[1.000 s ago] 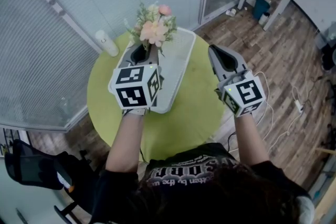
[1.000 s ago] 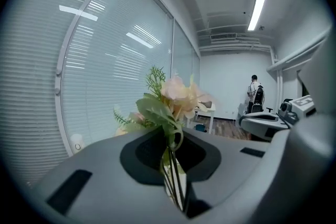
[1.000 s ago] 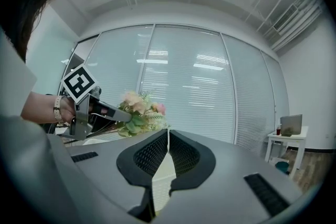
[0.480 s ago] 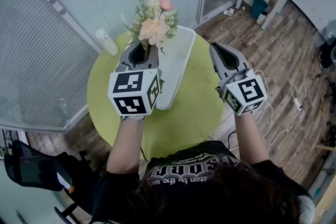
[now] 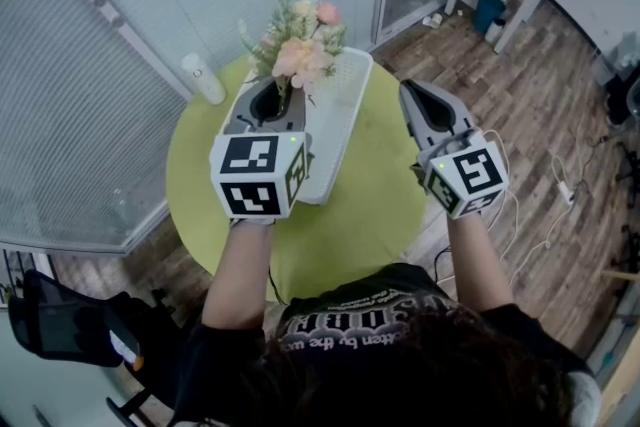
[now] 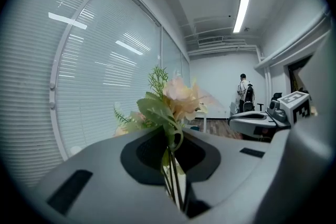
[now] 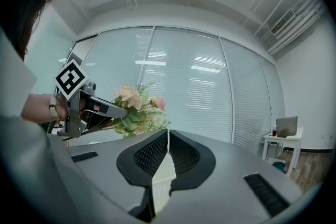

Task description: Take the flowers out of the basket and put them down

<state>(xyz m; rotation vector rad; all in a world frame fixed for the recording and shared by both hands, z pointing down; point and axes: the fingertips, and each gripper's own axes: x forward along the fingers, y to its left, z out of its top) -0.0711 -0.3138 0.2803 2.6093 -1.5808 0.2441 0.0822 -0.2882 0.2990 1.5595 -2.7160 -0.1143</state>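
Pink and peach flowers are standing upright in the left gripper, whose jaws are clamping their thin green stems above the far end of the white basket. The left forearm is reaching straight forward over the green table. The right gripper is hovering just right of the basket, jaws pressed together on nothing, its forearm also pointing forward.

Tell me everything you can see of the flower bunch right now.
The flowers are a small bunch: peach and pink blooms, green leaves, feathery sprigs and thin green stems. The bunch stands roughly upright, its stems pinched in the left gripper, whose jaws are shut on them. It sits over the far end of the white basket. Nothing else visibly touches it.
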